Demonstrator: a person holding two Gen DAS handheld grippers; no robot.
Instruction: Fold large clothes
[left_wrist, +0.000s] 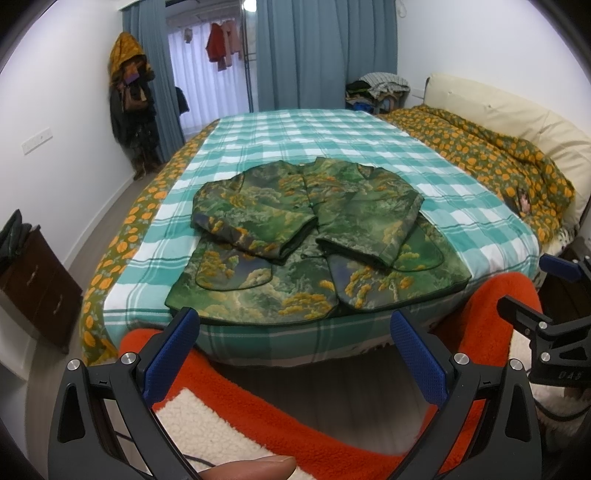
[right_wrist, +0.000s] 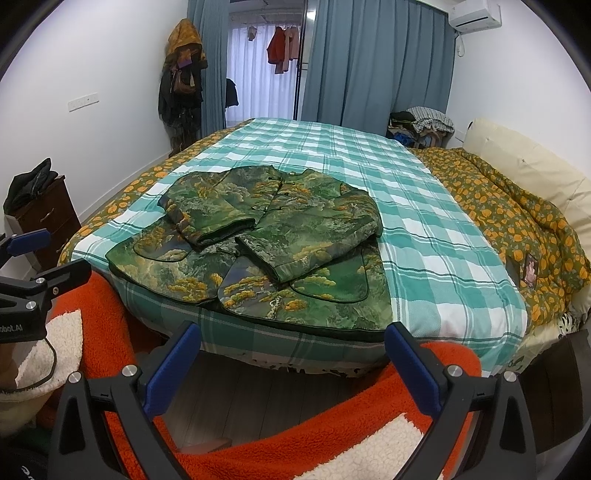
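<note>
A green jacket with a yellow and blue landscape print (left_wrist: 306, 236) lies flat on the near end of the bed, both sleeves folded across its front. It also shows in the right wrist view (right_wrist: 266, 243). My left gripper (left_wrist: 295, 325) is open and empty, held back from the bed's near edge, below the jacket's hem. My right gripper (right_wrist: 291, 336) is open and empty, likewise short of the bed edge. The right gripper shows at the right edge of the left wrist view (left_wrist: 546, 295), and the left gripper at the left edge of the right wrist view (right_wrist: 33, 258).
The bed has a teal and white checked sheet (left_wrist: 295, 140) and a rolled orange-flowered duvet (left_wrist: 498, 158) at right. An orange fleece garment (left_wrist: 332, 435) hangs below the grippers. A dark wooden drawer unit (left_wrist: 33, 280) stands at left. Clothes hang on a stand (left_wrist: 129, 92).
</note>
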